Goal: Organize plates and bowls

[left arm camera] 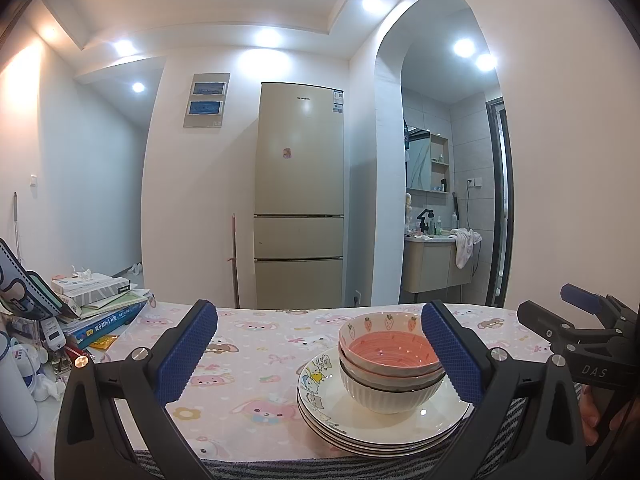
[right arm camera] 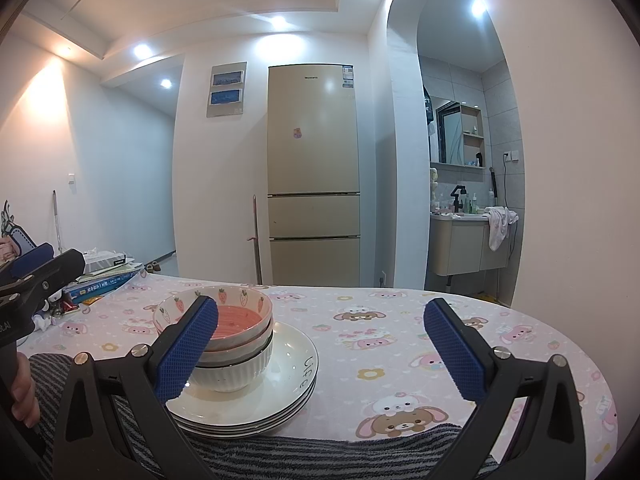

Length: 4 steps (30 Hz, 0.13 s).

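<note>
Sitting near the lower middle of both views, a stack of plates (left arm camera: 384,420) is carrying three nested bowls: a white ribbed bowl (left arm camera: 390,394) at the bottom, a second bowl in the middle, and a strawberry-patterned bowl (left arm camera: 386,344) with a pink inside on top. The stack is resting on the table (left arm camera: 256,360), which is wearing a pink cloth printed with cartoon rabbits and bears, close to the near edge where a grey striped towel (right arm camera: 320,456) is lying. The left hand-held gripper (left arm camera: 320,356) is hovering with its blue pads spread wide, holding nothing, the bowls showing just inside its right finger. The right hand-held gripper (right arm camera: 320,348) is likewise gaping and empty, the bowls partly hiding behind its left finger. At the left of the left view, books and a tissue box (left arm camera: 96,288) are piling up. A beige fridge (left arm camera: 300,192) is standing against the back wall.
</note>
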{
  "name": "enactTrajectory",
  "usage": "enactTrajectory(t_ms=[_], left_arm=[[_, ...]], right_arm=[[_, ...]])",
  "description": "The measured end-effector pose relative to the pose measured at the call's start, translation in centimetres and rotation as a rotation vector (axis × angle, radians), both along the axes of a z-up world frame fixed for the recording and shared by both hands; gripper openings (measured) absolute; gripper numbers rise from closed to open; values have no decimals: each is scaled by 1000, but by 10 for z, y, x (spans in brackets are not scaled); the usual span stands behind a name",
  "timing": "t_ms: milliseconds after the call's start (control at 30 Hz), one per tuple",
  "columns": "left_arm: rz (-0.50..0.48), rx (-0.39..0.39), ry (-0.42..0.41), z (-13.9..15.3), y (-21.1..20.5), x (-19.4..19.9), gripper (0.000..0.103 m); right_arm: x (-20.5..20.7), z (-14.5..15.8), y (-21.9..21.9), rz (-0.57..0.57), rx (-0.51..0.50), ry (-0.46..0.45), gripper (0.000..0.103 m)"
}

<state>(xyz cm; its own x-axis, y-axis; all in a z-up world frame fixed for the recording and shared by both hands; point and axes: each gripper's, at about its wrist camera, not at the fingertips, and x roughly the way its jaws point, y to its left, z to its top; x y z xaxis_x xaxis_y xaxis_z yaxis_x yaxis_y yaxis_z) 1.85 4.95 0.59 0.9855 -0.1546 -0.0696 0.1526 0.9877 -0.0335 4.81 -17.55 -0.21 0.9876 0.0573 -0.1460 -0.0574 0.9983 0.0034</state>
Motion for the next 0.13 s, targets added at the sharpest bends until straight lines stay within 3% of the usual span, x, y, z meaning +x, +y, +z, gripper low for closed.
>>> enactTrajectory(t_ms=[133], left_arm=[[0, 0, 2, 0, 0, 0, 103]], right_arm=[[0, 0, 0, 0, -1, 1, 103]])
